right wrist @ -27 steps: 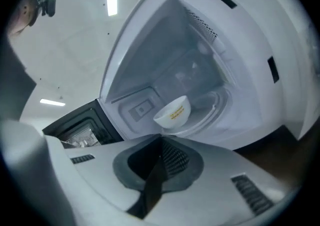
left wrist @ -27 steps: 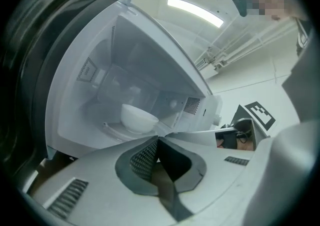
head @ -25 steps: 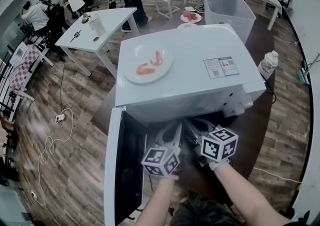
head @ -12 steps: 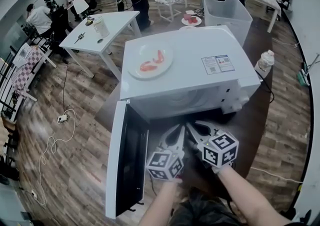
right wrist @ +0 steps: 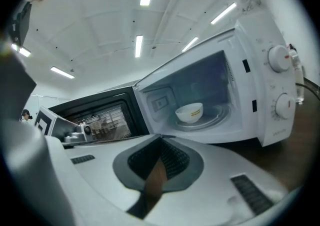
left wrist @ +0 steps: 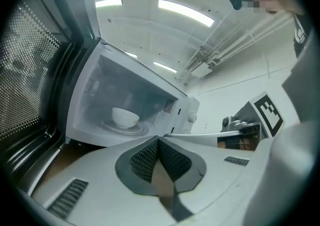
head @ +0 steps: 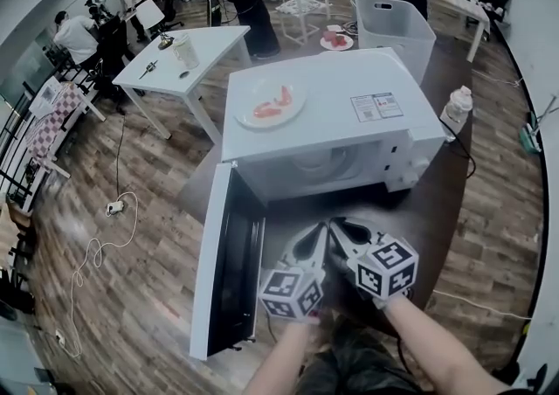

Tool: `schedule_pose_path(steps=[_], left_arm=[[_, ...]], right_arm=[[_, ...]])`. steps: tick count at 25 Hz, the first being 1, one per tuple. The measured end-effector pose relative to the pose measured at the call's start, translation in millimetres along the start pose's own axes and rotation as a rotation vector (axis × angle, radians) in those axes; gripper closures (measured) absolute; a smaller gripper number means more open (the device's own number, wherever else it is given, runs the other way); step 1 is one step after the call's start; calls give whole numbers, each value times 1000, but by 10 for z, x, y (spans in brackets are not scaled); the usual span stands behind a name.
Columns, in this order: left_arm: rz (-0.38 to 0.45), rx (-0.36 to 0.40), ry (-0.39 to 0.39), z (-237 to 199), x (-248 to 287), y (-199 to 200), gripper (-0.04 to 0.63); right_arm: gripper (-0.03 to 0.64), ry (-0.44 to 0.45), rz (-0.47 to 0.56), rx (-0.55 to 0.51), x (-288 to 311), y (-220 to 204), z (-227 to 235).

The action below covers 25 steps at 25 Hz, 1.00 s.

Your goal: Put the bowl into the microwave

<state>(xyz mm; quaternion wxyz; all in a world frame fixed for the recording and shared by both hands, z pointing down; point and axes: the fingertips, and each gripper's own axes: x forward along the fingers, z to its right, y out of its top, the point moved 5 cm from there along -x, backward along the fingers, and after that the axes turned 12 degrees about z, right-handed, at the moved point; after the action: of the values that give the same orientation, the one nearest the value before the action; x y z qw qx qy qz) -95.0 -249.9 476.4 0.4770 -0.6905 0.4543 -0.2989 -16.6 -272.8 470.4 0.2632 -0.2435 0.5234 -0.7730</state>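
The left gripper (left wrist: pixel 158 144) and right gripper (right wrist: pixel 159 142) sit side by side, each with its jaws pressed together on nothing. Just left of the left gripper, the door (head: pixel 229 271) hangs wide open. Ahead of both tips, well apart from them, the bowl (right wrist: pixel 189 112) stands on the turntable (right wrist: pixel 220 115) inside the microwave (head: pixel 332 114). Farther back, a plate (head: pixel 266 105) rests on its top.

Bowl (right wrist: pixel 189 112) on turntable (right wrist: pixel 216 119) inside microwave (right wrist: pixel 270 77)
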Motion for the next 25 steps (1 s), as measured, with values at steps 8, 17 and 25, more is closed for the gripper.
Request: schedule_pose_path(steps=[8,17,25], left_arm=[[0,12,-12,167,-220,27,595],[-12,18,-31,354,-508,42,595],[-8,-2,-28,529,-783,1,595]], right_arm=[[614,4,1,-39,-221,-10,-191],[615,8,-18,-71,-484,-57,-425],[615,7,-30,-81,-722,-140,-606]])
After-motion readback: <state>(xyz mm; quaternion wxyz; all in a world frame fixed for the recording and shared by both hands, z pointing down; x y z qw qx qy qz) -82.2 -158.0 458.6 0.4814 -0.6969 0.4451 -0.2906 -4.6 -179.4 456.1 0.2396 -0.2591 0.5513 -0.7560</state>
